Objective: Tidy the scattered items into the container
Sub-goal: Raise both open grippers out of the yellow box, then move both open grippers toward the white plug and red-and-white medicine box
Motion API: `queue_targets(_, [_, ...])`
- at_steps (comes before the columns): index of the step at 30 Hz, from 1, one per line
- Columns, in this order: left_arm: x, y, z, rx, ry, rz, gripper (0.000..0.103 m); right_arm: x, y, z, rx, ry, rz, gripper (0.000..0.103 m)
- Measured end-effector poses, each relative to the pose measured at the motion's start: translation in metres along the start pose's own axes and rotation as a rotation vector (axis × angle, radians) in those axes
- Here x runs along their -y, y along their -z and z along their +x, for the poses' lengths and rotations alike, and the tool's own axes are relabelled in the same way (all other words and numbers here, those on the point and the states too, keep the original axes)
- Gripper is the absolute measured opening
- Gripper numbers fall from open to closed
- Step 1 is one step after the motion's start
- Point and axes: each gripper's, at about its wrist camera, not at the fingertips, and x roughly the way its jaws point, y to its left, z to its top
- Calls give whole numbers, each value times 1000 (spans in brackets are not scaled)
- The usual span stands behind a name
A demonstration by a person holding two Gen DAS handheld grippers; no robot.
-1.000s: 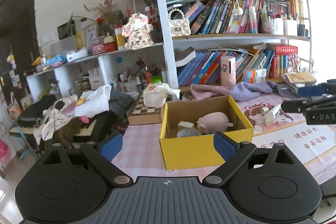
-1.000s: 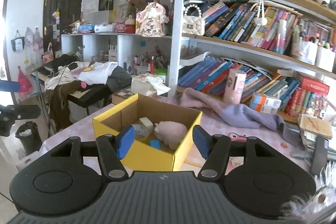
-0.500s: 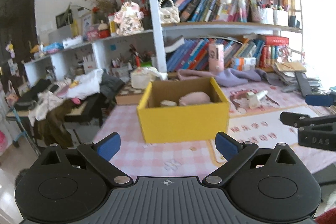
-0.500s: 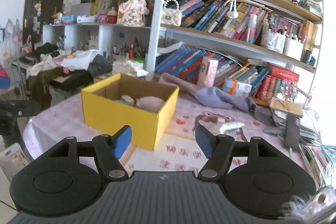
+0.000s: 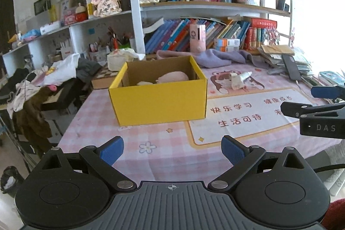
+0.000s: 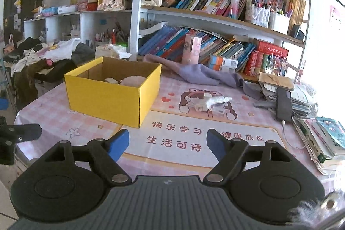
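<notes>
A yellow cardboard box stands on the pink checked tablecloth, with a pink plush pig and a pale block inside. A white charger plug and a white tube lie on the bear print to the box's right. My left gripper is open and empty, well in front of the box. My right gripper has its jaws opening, nothing between them, over the printed mat; its fingers show at the left wrist view's right edge.
A purple cloth lies behind the box near a pink carton. A black phone rests on stacked papers and books at the right. Bookshelves line the back. Clothes are piled past the table's left edge.
Both grippers drew back and lower from over the box, which now sits farther away. The right gripper's jaws widened.
</notes>
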Motion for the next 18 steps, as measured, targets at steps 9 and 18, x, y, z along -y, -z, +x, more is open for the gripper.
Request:
queue_targets(9, [14,-4,26,-39,75,-11,99,20,4,4,-52,43,9,79])
queue_targets(18, [53,-19,51,-49,206,85,99,49,5,15,-88,84,52,82])
